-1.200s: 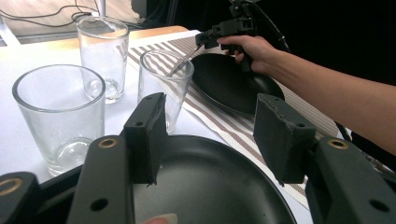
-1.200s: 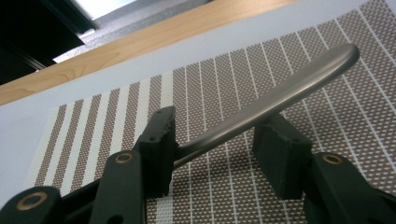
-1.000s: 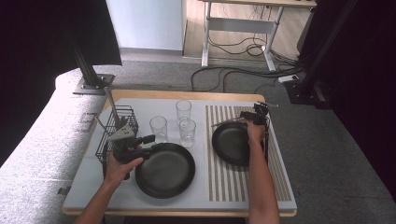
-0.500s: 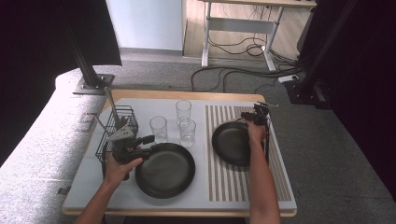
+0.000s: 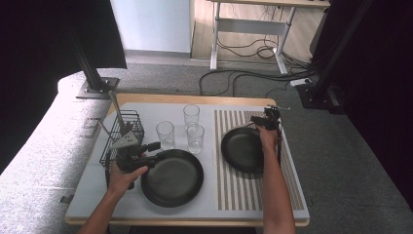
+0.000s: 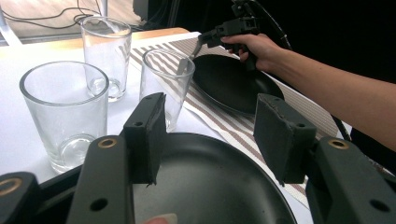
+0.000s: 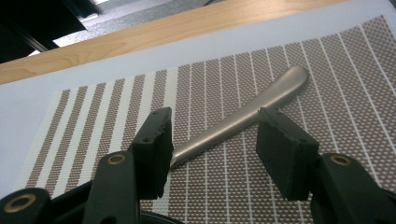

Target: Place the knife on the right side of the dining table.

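We seem to be in a lab; black curtains (image 5: 380, 73), loose cables (image 5: 243, 78), a bare desk (image 5: 253, 29) behind our worktop (image 5: 160, 105).

From my seat, the near plate (image 6: 210, 186) reads as dark with a smooth, soft sheen; the far plate (image 5: 243, 148) looks the same. My three glasses (image 6: 65, 112) are clear and glossy. The mat (image 7: 327, 102) at the tabletop's right edge is a woven, dotted cloth-like weave, matt. On it lies a brushed metal handle (image 7: 243, 116), satin rather than mirror-bright. The basket (image 5: 122, 139) near the left edge is thin black wire. The tabletop (image 7: 93, 46) shows pale wood at its far edge under a smooth white sheet. My gripper pads (image 7: 280, 144) look rough, matt rubber.
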`<state>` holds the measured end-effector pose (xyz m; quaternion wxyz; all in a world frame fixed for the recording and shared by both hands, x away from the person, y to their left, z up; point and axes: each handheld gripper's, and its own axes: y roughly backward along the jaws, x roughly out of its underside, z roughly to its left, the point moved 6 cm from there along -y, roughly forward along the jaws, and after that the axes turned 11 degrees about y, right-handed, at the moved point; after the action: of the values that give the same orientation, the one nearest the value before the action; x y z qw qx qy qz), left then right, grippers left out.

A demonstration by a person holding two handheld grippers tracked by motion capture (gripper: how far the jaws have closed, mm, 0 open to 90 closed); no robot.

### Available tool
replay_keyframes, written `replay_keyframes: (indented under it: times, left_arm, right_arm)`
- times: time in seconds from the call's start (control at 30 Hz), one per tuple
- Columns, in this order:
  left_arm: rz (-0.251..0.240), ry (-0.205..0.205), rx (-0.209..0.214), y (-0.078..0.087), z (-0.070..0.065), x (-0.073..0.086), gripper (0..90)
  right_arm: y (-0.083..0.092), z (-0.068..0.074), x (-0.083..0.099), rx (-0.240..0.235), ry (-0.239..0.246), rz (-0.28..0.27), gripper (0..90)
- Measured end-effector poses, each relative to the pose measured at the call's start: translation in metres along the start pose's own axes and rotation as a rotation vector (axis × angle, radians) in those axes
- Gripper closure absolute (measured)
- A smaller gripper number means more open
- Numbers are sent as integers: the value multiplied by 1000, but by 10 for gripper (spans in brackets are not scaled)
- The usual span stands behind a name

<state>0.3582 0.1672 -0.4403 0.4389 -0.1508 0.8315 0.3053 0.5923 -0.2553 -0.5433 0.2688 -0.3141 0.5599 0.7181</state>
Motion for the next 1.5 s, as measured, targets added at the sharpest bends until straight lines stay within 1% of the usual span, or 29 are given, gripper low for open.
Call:
replay_keyframes:
  times: [0.27, 0.37, 0.53, 0.7, 0.83, 0.93, 1.03, 1.1, 1.17, 1.2, 1.37, 1.47, 1.5]
  left_arm:
    - [1, -3, -14, 0, 0, 1, 441]
    - [-1, -10, -26, 1, -1, 3, 440]
    - [-3, -9, -32, 3, -3, 6, 439]
    - [-6, -5, -40, 4, -4, 7, 439]
    - [-8, -2, -45, 4, -4, 9, 439]
    - [-7, 2, -49, 5, -3, 11, 439]
    - [-12, 7, -49, 6, -3, 11, 438]
    - [-15, 7, -47, 6, -2, 11, 438]
    - [-19, 7, -44, 7, -1, 11, 438]
    - [-22, 9, -42, 7, -1, 11, 438]
    - [-19, 10, -35, 8, 1, 13, 439]
    - [-16, 6, -27, 9, -1, 15, 436]
    - [-17, 3, -27, 10, -1, 15, 435]
  right_arm:
    - [-2, 3, -5, -10, 18, 5, 453]
    - [-3, 4, -6, -11, 33, 3, 454]
    - [-8, 3, -6, -12, 54, 5, 455]
    - [-13, 2, -4, -18, 57, 28, 452]
    - [-14, 2, -8, -23, 69, 28, 452]
    - [-15, 2, -10, -25, 68, 35, 451]
    - [-19, 2, -10, -29, 84, 39, 455]
    - [-21, 2, -9, -32, 86, 46, 454]
    - [-25, 2, -6, -36, 84, 72, 445]
    - [-26, 2, -7, -33, 88, 69, 448]
    - [-30, 9, -11, -41, 103, 86, 445]
    - [-35, 14, -12, -39, 126, 90, 449]
    - [-37, 15, -12, -37, 133, 101, 450]
